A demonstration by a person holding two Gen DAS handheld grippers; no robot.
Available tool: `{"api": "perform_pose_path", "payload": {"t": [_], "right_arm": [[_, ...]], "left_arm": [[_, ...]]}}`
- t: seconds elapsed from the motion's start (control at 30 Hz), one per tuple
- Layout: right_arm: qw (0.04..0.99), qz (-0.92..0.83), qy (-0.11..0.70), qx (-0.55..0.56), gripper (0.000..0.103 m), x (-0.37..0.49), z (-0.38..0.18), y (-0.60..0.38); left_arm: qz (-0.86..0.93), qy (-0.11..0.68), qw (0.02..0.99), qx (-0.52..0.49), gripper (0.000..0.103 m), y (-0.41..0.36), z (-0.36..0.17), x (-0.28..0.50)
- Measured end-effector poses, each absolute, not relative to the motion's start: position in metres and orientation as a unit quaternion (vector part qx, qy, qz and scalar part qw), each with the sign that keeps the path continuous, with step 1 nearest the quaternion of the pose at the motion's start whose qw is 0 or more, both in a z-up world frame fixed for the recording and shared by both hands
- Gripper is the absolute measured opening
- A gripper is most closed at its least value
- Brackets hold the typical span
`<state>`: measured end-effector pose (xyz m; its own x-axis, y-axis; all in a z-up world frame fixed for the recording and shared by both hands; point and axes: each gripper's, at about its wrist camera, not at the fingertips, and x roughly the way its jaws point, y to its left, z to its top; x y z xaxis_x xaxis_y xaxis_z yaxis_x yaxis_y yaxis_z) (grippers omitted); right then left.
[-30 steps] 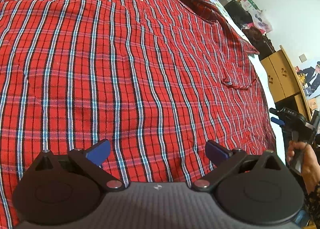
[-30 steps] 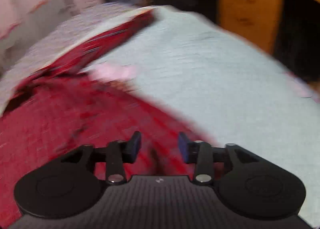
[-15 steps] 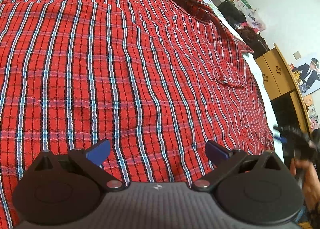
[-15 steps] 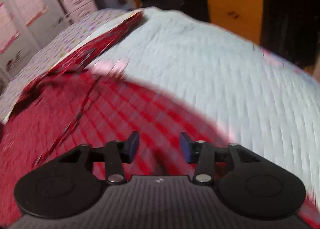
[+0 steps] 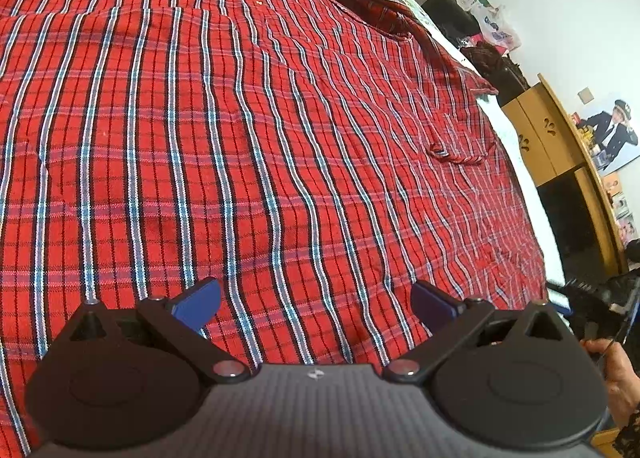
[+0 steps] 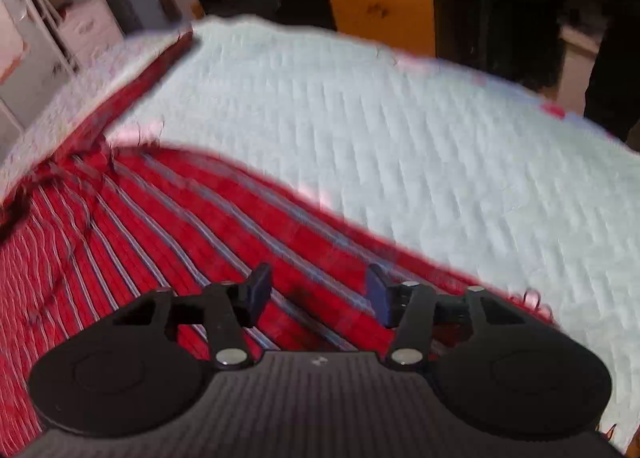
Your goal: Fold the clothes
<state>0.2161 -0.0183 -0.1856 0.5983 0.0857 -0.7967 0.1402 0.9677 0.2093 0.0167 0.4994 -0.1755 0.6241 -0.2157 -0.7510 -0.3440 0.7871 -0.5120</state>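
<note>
Red plaid shirt [image 5: 280,130] lies spread flat on pale quilted bedspread [image 6: 420,146]. Left gripper [image 5: 316,302] over shirt, jaws wide apart, empty. Right gripper [image 6: 318,292] near shirt's edge, jaws apart, empty.

Left wrist view was sharp, evenly lit, bright w/ no glare; fisheye bent the far shirt [image 5: 256,130] stripes & right-side cabinet [image 5: 560,146]. Right wrist view was motion-blurred, dimmer; bedcover [image 6: 400,130] washed pale, far room dark & smeared
</note>
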Motion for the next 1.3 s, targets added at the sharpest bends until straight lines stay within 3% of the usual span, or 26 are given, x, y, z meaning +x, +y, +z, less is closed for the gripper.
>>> {"api": "perform_pose_path", "payload": {"t": [0.03,0.1,0.17,0.23,0.3,0.37,0.53,0.73,0.87,1.03,1.3], "right_arm": [[0.884,-0.030,0.452,0.119,0.047,0.220,-0.193,-0.023],[0.887,-0.041,0.448,0.101,0.047,0.222,-0.190,-0.016],[0.893,-0.043,0.440,0.081,0.052,0.222,-0.180,-0.004],[0.891,-0.002,0.451,0.059,0.070,0.223,-0.179,0.014],[0.870,-0.007,0.491,0.043,0.069,0.235,-0.187,0.026],[0.877,-0.018,0.475,0.071,0.064,0.246,-0.174,0.028],[0.923,0.067,0.373,0.066,0.054,0.301,-0.112,0.069],[0.967,0.061,0.215,0.124,0.054,0.415,-0.024,0.100],[0.979,0.039,0.152,0.129,0.054,0.466,0.023,0.118],[0.981,0.030,0.151,0.121,0.055,0.490,0.041,0.120],[0.966,0.068,0.206,0.138,0.056,0.472,-0.001,0.125]], "left_arm": [[0.037,0.434,0.841,-0.320,0.103,0.499,-0.175,0.017],[0.034,0.434,0.841,-0.321,0.103,0.500,-0.175,0.017],[0.035,0.428,0.838,-0.337,0.103,0.504,-0.177,0.016],[0.039,0.422,0.834,-0.355,0.103,0.508,-0.177,0.014],[0.041,0.422,0.831,-0.361,0.103,0.509,-0.177,0.014],[0.043,0.426,0.831,-0.356,0.103,0.507,-0.175,0.016],[0.056,0.436,0.835,-0.333,0.103,0.499,-0.173,0.021],[0.076,0.430,0.840,-0.322,0.103,0.492,-0.173,0.020],[0.086,0.422,0.838,-0.335,0.103,0.494,-0.173,0.018],[0.095,0.420,0.838,-0.335,0.103,0.493,-0.171,0.017],[0.100,0.420,0.839,-0.331,0.103,0.490,-0.171,0.018]]}}
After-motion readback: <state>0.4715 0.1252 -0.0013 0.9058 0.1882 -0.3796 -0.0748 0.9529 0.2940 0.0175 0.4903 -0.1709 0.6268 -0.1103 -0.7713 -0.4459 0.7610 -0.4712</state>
